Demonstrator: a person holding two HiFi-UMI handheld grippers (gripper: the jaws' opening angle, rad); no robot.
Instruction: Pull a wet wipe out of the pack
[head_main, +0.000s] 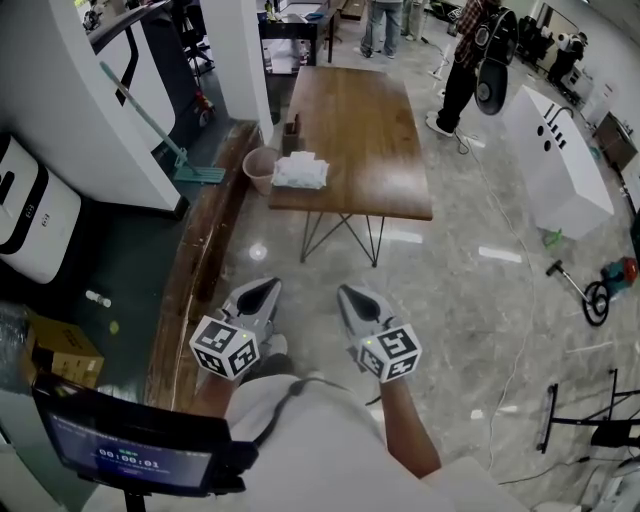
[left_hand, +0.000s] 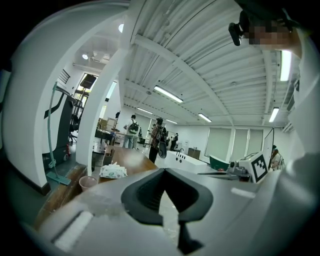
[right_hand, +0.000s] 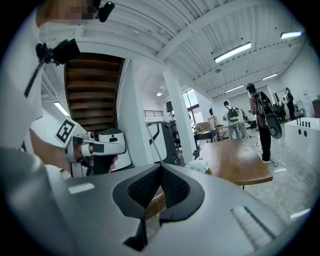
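The wet wipe pack (head_main: 300, 171) is a white and green soft pack lying at the near left corner of a long brown table (head_main: 370, 150). It also shows small in the left gripper view as the pack (left_hand: 113, 172) and in the right gripper view as the pack (right_hand: 200, 166). My left gripper (head_main: 268, 286) and right gripper (head_main: 347, 293) hang side by side over the floor, well short of the table. Both are shut with nothing between the jaws. The left gripper (left_hand: 164, 170) and right gripper (right_hand: 160, 166) point toward the table.
A pink bucket (head_main: 259, 168) stands at the table's left corner beside a wooden bench edge (head_main: 200, 270). A mop (head_main: 160, 130) leans at a white pillar. People (head_main: 470, 60) stand beyond the table. A white cabinet (head_main: 555, 160) is at the right. Cables and stands (head_main: 590, 410) lie on the floor right.
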